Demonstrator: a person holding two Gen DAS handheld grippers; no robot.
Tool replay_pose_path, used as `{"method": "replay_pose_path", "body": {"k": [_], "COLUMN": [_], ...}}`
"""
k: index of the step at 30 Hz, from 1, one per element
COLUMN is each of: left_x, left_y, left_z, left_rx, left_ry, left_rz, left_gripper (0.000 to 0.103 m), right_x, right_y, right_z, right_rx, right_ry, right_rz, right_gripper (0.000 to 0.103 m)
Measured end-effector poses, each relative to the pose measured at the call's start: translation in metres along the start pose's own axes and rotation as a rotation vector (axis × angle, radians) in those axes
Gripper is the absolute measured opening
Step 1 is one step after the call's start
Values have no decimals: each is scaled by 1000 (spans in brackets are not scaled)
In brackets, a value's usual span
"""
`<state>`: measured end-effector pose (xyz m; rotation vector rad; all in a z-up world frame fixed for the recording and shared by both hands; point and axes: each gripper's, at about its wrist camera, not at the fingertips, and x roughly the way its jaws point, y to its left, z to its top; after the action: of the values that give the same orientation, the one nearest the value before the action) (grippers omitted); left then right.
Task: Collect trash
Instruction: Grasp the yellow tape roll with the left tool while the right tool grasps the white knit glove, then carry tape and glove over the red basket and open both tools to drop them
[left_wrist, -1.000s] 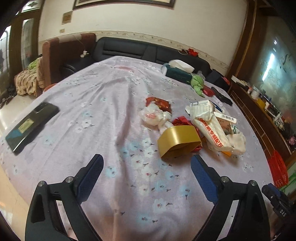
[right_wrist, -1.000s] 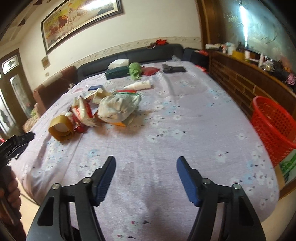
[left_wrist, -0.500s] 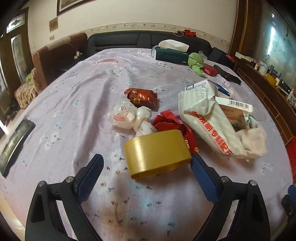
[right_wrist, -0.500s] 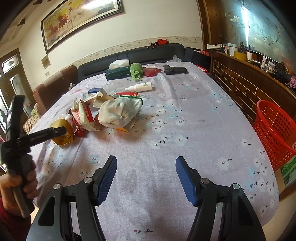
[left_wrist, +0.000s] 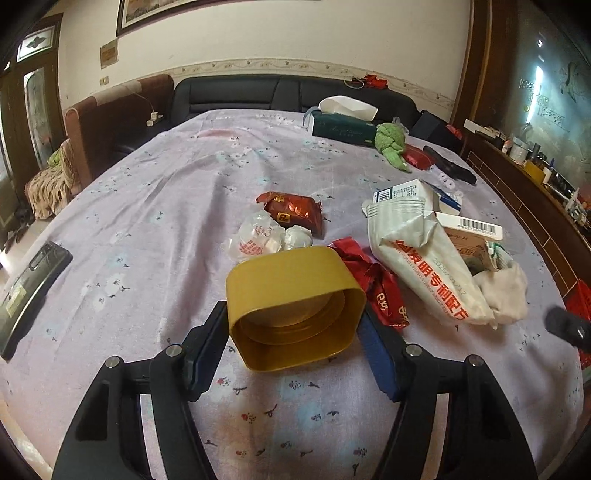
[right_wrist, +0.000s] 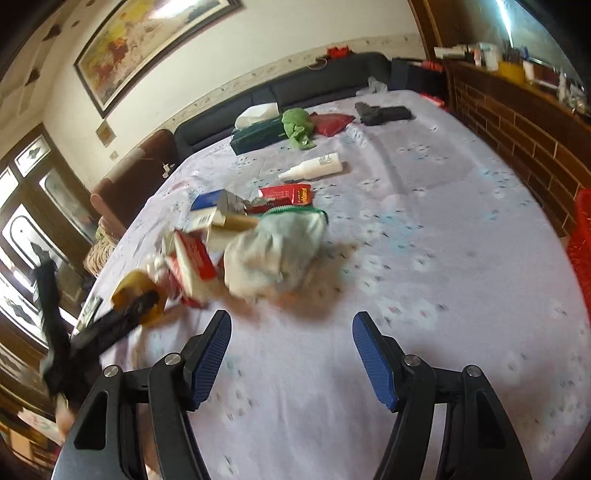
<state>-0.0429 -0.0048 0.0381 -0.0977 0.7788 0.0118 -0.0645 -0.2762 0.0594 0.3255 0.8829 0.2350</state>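
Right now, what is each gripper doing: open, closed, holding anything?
Left gripper: jaws have just been closing, now clamped on the yellow container.
Right gripper: open, nothing between its fingers, above the tablecloth.

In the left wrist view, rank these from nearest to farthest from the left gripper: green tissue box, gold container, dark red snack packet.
1. Gold container, between the left gripper's fingers.
2. Dark red snack packet, mid-table beyond it.
3. Green tissue box, at the far edge by the sofa.

A home living room (black sofa (left_wrist: 288, 92), framed painting (right_wrist: 147, 48), cloth-covered table (left_wrist: 166, 206))
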Motion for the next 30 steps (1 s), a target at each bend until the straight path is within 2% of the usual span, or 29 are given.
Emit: {"method": "replay_pose_path", "body": {"k": [7, 8, 9, 11, 13, 20, 30], "left_x": [-14, -15, -17, -19, -22, -30, -43], "left_y": [-5, -6, -7, -10, -15, -43, -87], "left_z": [-5, -6, -6, -7, -8, -12, -15], "left_rx": [22, 26, 30, 38, 47, 97, 178], "left_ry": [-21, -24, -27, -30, -30, -37, -29], "left_rz": [-18, -21, -26, -33, -50, -109, -164], "left_gripper": [67, 67, 67, 67, 67, 67, 67], "right_x": [54, 57, 56, 49, 35, -7, -41], "right_y": [7, 7, 8, 7, 5, -17, -43], "right_z": [25, 25, 24, 20, 13, -11, -25], "right_rx": [8, 4, -5, -15, -23, -4, 25], "right_ry": [40, 36, 35, 16, -17, -78, -108], "right_rz": [-18, -20, -10, -21, -28, -47, -53], "right_gripper": [71, 56, 47, 35, 32, 32, 32]}}
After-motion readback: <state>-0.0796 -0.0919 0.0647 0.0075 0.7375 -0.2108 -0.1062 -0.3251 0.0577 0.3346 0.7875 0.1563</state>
